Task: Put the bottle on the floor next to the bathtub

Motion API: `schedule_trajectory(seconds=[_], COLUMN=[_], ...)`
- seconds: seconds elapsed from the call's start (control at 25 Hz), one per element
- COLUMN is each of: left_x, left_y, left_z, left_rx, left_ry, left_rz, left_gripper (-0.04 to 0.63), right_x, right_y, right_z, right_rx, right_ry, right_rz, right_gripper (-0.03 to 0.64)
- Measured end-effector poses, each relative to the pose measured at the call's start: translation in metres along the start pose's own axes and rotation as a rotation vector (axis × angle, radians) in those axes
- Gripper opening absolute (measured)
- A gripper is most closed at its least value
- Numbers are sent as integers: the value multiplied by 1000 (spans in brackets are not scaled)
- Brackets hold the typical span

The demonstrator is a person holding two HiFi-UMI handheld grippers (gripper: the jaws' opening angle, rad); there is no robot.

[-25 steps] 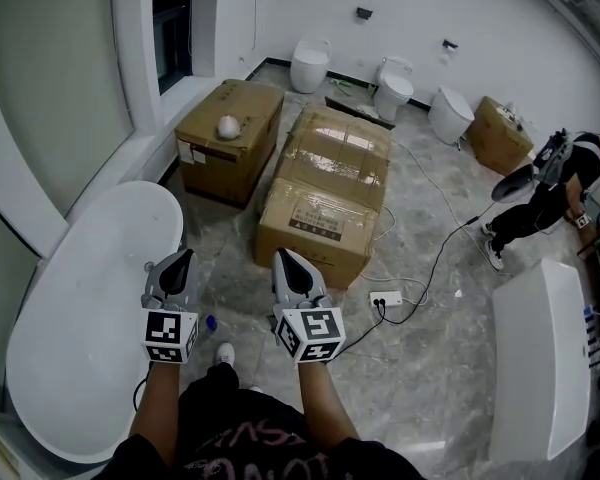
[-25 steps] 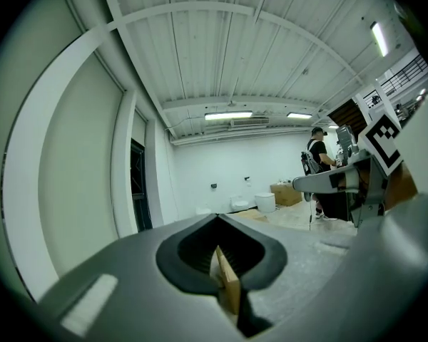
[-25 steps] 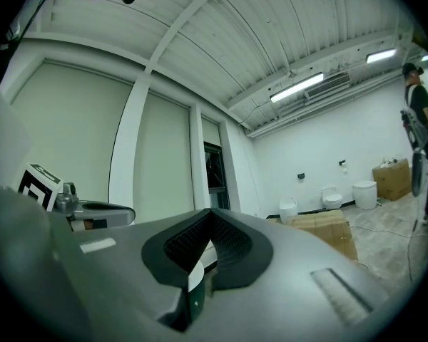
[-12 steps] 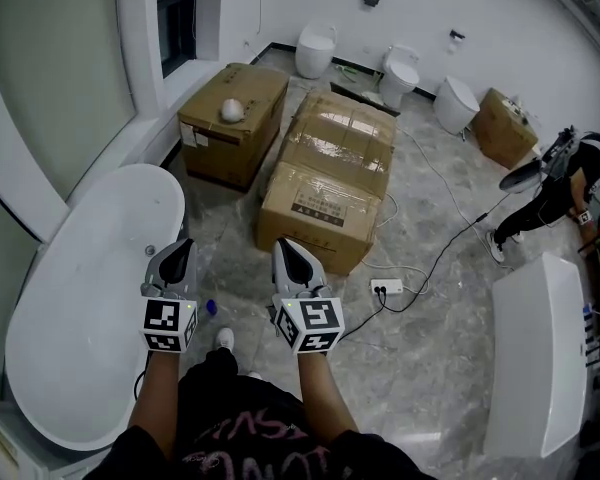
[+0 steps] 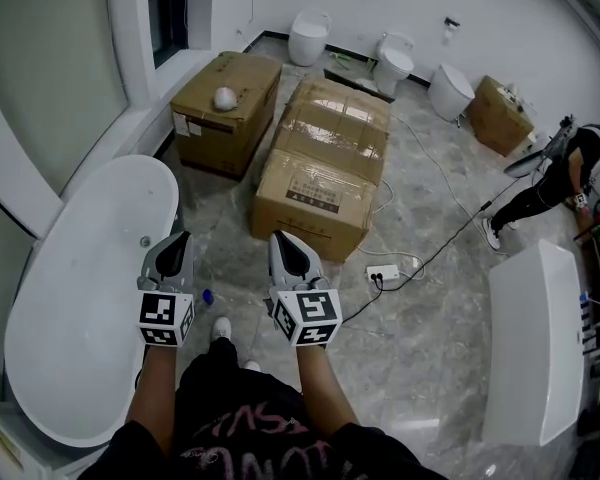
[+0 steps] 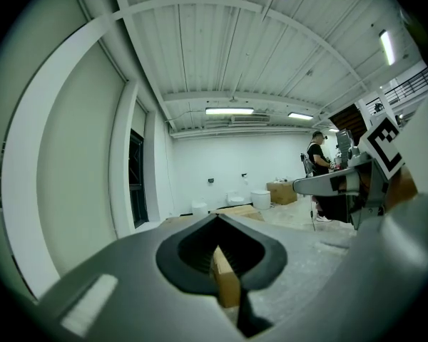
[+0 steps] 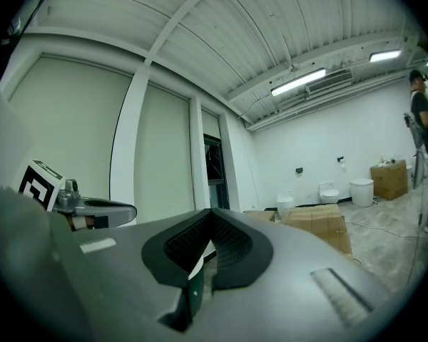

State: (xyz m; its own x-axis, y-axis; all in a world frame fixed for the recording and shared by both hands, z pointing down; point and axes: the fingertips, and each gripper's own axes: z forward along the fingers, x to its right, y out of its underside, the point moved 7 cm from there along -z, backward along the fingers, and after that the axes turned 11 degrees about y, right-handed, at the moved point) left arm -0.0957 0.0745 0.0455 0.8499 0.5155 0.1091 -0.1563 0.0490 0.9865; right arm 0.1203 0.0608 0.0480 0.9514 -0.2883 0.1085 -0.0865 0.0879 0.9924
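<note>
A small bottle with a blue cap (image 5: 207,296) lies on the grey marble floor, just right of the white oval bathtub (image 5: 80,298) and close to my shoe. My left gripper (image 5: 175,250) hovers above it, next to the tub's right rim, and partly hides it. My right gripper (image 5: 286,250) is held level with it, a hand's width to the right. Both point forward with jaws together and nothing between them. In the left gripper view the left gripper (image 6: 225,276) shows only a thin slit; the right gripper (image 7: 200,269) looks the same in its own view.
Two large cardboard boxes (image 5: 320,178) (image 5: 225,108) stand ahead on the floor. A power strip (image 5: 384,273) and its cable lie to the right. Toilets (image 5: 308,38) line the far wall. A second white tub (image 5: 535,348) and a person (image 5: 565,173) are at the right.
The head view has drifted a little, so the tub and boxes sit slightly differently. Both grippers keep the same pose, and the bottle stays on the floor.
</note>
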Motion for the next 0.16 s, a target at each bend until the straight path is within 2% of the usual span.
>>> schedule_trajectory(seconds=[0.16], left_x=[7], left_y=[0], left_z=[6], left_rx=[-3], left_ry=[29], left_rz=[16], left_gripper=[0], right_x=[5], right_y=[-1], right_z=[0], right_rx=[4], right_ry=[11], right_rz=[1], right_gripper=[18])
